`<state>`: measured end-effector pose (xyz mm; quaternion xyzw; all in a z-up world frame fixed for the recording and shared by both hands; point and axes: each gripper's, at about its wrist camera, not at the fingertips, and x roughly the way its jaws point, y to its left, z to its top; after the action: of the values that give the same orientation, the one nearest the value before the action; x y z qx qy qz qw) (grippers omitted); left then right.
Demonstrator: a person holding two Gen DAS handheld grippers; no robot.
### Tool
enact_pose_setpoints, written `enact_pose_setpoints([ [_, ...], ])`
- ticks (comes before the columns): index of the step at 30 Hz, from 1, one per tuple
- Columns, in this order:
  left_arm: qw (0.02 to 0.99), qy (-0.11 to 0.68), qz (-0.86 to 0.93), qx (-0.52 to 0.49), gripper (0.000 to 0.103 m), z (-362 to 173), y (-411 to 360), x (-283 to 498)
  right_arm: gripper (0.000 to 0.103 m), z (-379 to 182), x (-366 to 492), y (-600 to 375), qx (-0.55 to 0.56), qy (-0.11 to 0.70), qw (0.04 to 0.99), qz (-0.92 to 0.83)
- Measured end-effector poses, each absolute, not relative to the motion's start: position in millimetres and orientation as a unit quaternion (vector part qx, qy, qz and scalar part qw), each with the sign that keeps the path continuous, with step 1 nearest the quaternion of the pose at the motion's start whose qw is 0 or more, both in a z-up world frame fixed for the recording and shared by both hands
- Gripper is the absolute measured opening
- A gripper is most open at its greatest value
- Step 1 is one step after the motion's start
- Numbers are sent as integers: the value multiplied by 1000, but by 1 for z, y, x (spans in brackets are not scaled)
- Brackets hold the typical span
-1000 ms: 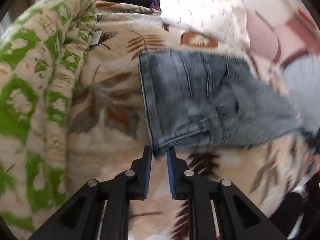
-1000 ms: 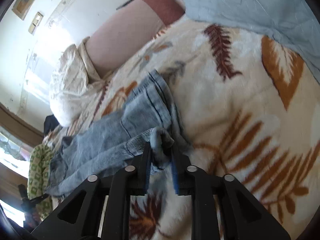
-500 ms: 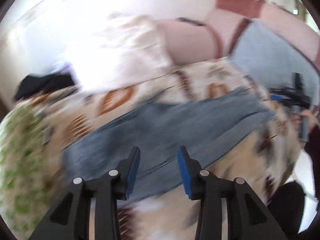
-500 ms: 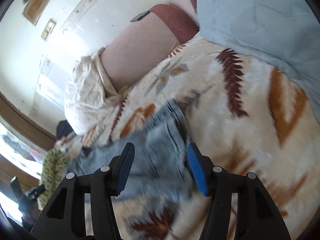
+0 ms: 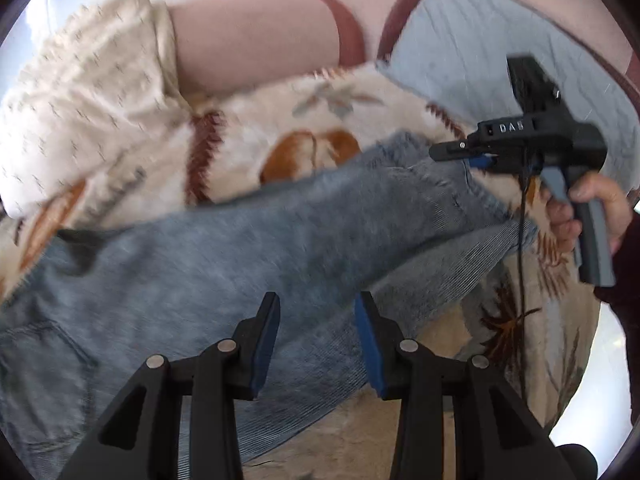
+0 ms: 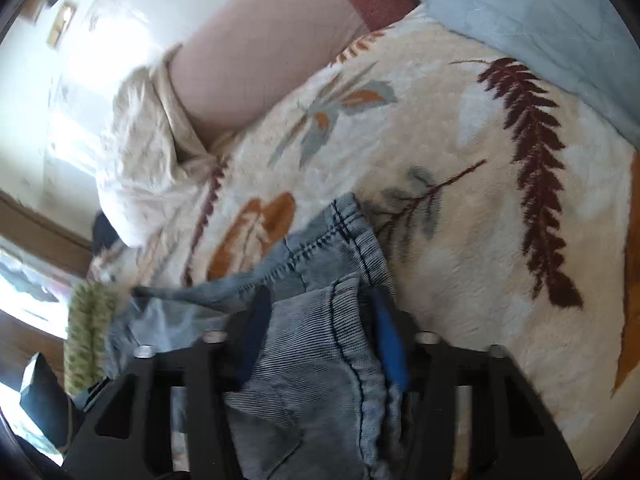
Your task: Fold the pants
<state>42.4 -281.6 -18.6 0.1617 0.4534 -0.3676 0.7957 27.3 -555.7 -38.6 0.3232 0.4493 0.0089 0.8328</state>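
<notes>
Two risks I see: my right gripper [image 6: 320, 332], just closing on the jeans [image 5: 248, 248] hem, could slip, while my left gripper [image 5: 316, 340] hangs open.

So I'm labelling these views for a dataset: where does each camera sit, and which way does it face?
Left wrist: on the left gripper, looking down along its open fingers at the jeans; the right gripper and hand show.
Right wrist: on the right gripper, looking down at the jeans hem between its pads.
Both share jeans, leaf-print blanket, blue pillow.
</notes>
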Motion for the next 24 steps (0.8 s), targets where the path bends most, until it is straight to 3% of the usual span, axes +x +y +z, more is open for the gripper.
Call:
enact_pose_setpoints([
  [1, 791, 462, -367, 162, 41, -24, -282, 42, 14, -38, 29, -552, 309, 455, 835, 4],
  [3, 787, 466, -371, 161, 41, -28, -283, 39, 13, -32, 31, -549, 291, 450, 844, 8],
  [9, 790, 457, -385, 140, 42, -21, -284, 42, 11, 10, 44, -553, 258, 361, 896, 6],
  [12, 785, 461, -385, 151, 42, -32, -296, 42, 11, 5, 60, -561, 264, 339, 903, 19],
  [17, 773, 468, -392, 171, 42, -37, -307, 36, 15, -60, 77, -585, 329, 430, 840, -12],
  [18, 774, 463, -395, 175, 42, -32, -308, 35, 17, -55, 64, -592, 350, 408, 843, -9],
  [19, 777, 456, -397, 174, 42, -26, -308, 36, 32, -49, 52, -597, 355, 403, 843, -18],
  [21, 784, 447, -397, 164, 42, -15, -306, 40, 49, -37, 25, -603, 364, 376, 852, -19],
  [24, 801, 434, -384, 152, 51, -5, -301, 50, 52, -21, -13, -595, 332, 378, 864, -6],
])
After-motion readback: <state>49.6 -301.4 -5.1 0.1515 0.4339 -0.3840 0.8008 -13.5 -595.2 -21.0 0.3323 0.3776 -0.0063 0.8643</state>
